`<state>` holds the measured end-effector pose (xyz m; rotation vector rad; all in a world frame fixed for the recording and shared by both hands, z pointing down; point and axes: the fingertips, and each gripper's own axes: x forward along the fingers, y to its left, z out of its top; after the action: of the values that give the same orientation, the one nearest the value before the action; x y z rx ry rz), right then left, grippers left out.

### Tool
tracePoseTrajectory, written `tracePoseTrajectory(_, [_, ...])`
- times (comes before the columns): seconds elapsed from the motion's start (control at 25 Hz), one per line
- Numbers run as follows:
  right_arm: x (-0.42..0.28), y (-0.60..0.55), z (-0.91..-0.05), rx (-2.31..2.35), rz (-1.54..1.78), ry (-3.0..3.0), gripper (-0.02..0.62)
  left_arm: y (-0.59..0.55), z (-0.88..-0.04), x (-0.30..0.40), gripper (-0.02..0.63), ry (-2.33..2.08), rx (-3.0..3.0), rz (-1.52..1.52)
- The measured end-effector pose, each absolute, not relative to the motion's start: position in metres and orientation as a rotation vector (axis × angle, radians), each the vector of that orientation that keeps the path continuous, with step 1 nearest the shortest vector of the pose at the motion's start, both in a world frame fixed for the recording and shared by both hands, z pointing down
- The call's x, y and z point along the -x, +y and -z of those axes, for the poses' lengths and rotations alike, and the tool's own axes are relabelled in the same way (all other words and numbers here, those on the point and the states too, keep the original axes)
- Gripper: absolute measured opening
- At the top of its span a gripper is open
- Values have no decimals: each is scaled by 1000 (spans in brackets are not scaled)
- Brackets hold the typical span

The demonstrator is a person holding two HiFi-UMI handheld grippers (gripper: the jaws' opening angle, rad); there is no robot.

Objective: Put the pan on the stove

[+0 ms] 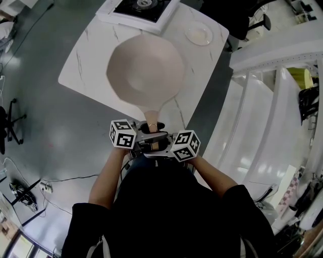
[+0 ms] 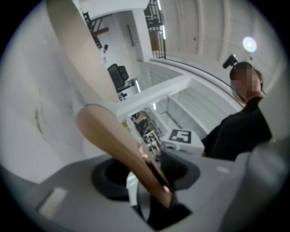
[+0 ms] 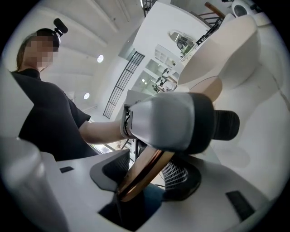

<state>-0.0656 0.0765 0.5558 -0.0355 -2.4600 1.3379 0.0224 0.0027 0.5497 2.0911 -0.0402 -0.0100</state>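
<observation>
A beige pan [image 1: 146, 68] sits over the white marble table [image 1: 86, 65], and its tan handle [image 1: 152, 117] sticks out past the table's near edge. Both grippers meet at the end of that handle, facing each other. My left gripper [image 1: 146, 137] has the handle [image 2: 113, 136] running down between its jaws, with a gap still showing on one side. My right gripper [image 1: 160, 143] has the handle [image 3: 145, 170] in its wide jaw gap [image 3: 145, 181], pads apart from it. The left gripper's grey finger [image 3: 172, 120] crosses in front. The black stove [image 1: 144, 7] lies at the table's far end.
A clear glass dish [image 1: 198, 34] rests on the table's far right corner. White stepped structures [image 1: 262, 116] fill the right side. An office chair [image 1: 10, 121] and cables [image 1: 45, 184] are on the grey floor at the left.
</observation>
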Motion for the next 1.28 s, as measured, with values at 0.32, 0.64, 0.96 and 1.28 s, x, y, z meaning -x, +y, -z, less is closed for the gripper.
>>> tracePoseTrajectory(0.32, [64,77,-547,40,-1289,-2515,224,4,-544,-24,204,-55,-2103,9])
tracePoseTrajectory(0.64, [62,83,-532,62,-1303,-2545,224,10,-532,-26,209,-76,-2098,24])
tracePoseTrajectory(0.96, [58,83,-515,79,-1317,-2566,224,10,-516,-29,219,-90,-2098,33])
tracePoseTrajectory(1.28, [51,75,-490,75,-1237,-2613,224,4,-488,-38,224,-85,-2180,-11])
